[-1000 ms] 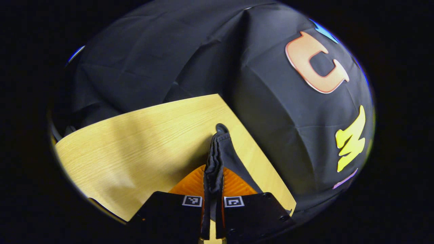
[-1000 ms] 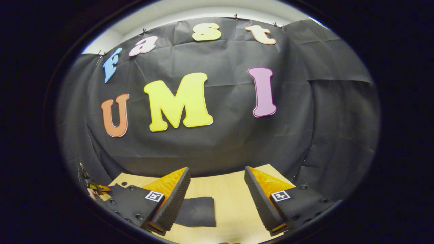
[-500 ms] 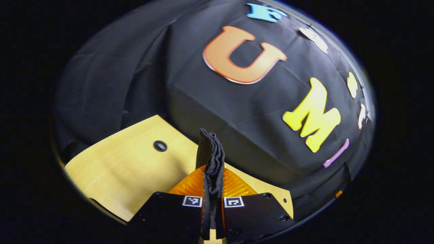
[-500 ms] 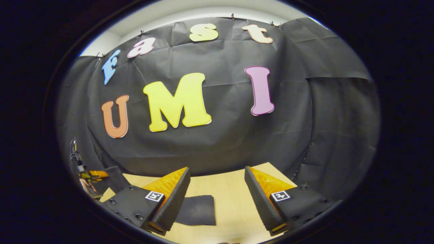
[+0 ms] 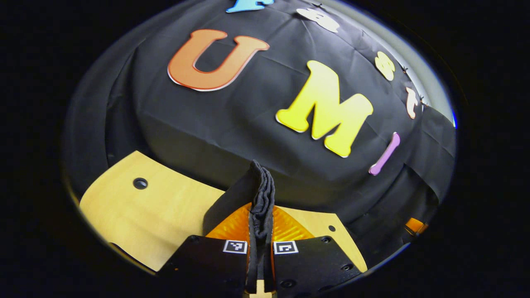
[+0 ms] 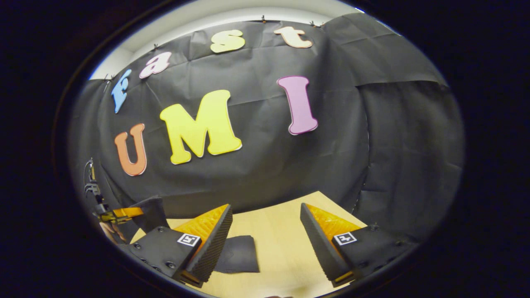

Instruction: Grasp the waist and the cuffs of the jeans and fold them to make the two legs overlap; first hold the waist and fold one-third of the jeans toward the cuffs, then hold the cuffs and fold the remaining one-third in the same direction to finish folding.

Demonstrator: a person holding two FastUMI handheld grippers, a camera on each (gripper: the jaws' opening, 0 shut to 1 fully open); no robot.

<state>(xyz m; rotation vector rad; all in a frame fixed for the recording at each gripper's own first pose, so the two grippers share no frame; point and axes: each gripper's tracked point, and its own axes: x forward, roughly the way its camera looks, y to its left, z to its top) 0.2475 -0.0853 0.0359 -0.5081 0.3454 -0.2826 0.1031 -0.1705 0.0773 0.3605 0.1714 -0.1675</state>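
Fingers on the left gripper (image 5: 261,231) are pinching a thick bunched wad of the dark, nearly black denim jeans (image 5: 261,194), both pressing on it, with the cloth sticking up past the tips toward 12 o'clock. Compared with a second ago the whole left gripper view is swinging around: the light wooden tabletop (image 5: 161,215) is dropping to the 7 o'clock side, and a small round hole in the table (image 5: 140,183) is now sitting way over at 9 o'clock instead of right at the cloth. So that hand is lifting and turning with the fabric, which to me reads as a fold being carried over rather than just held.

Meanwhile the right gripper (image 6: 265,240) is hanging over the table with its fingers spread wide and nothing between them. A flat dark piece of the jeans (image 6: 239,260) is lying on the wood at about 6 o'clock in the right gripper view, partly behind its left finger. The left gripper is also peeking in over at 8 o'clock (image 6: 120,212) with dark cloth rising beside it.

Can't tell if it's waist or cuffs in the pinch, honestly. My guess is the fold is mid-swing, and the right one needs to come down and pin or grab an edge.
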